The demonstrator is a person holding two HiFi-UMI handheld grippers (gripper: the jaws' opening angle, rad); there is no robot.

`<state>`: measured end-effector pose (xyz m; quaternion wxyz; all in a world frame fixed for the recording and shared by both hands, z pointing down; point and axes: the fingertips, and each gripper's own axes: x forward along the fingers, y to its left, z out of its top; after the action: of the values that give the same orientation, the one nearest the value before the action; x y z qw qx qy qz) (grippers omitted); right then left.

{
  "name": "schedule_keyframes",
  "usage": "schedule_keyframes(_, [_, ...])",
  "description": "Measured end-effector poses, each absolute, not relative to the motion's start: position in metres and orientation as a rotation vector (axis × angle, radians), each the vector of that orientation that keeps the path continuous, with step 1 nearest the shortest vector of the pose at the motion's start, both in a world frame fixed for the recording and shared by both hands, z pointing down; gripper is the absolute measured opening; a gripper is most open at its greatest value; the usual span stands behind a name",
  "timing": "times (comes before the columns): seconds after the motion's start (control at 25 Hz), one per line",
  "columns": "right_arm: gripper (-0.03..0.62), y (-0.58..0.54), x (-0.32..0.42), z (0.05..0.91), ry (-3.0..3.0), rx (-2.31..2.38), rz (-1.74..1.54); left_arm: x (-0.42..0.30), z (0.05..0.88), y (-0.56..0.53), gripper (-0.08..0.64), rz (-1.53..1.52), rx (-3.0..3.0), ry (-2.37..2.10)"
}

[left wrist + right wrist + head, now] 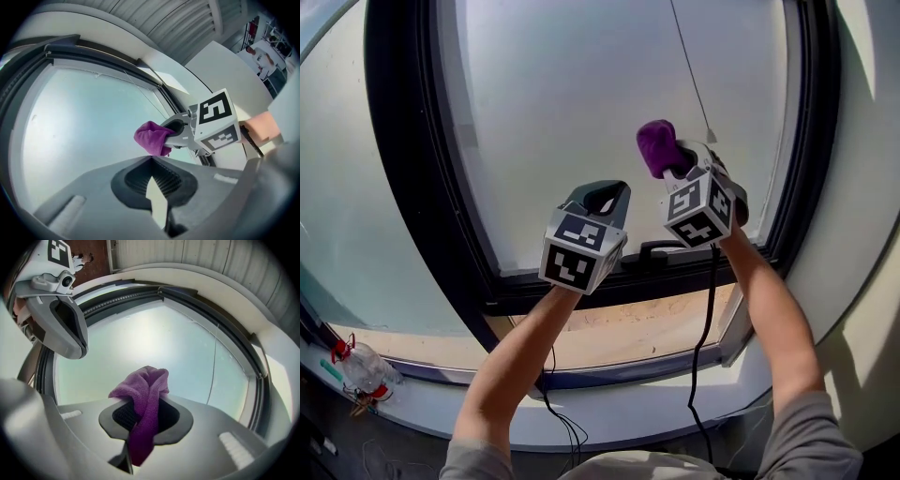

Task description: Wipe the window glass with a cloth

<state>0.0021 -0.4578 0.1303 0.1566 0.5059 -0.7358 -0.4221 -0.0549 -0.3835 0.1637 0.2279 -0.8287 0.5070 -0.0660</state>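
Purple cloth (656,145) is pinched in the right gripper (675,169). Its jaws are clamped on the lower end and a bunched wad sticks out past the tips. The gripper is raised in front of the window glass (581,112), right of centre, with the wad pointing at the pane. Can't tell whether the cloth is actually touching the glass.

Left gripper (598,199) is just beside it, lower and to the left. Its jaws are closed tip to tip with nothing between them, so it's idle.

Step, my read: cloth is in hand and wiping is at or near the start. The next move calls for pressing the wad flat on the pane and sweeping in passes. Keep clear of the dark window frame (422,187) and the handle (661,251) at the bottom edge.

Containers: one clear plastic bottle (364,367) with red on its neck stands down at lower left, well apart from both grippers. Contents too small to tell.
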Motion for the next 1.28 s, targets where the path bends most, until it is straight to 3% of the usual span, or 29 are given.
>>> schedule_keyframes(0.72, [0.094, -0.513, 0.227, 0.136, -1.91, 1.855, -0.982, 0.115, 0.175, -0.429, 0.0, -0.125, -2.406, 1.139])
schedule_keyframes(1.28, [0.095, -0.572, 0.296, 0.13, -1.736, 2.088, -0.717, 0.134, 0.181, -0.449, 0.0, -0.116, -2.418, 1.13])
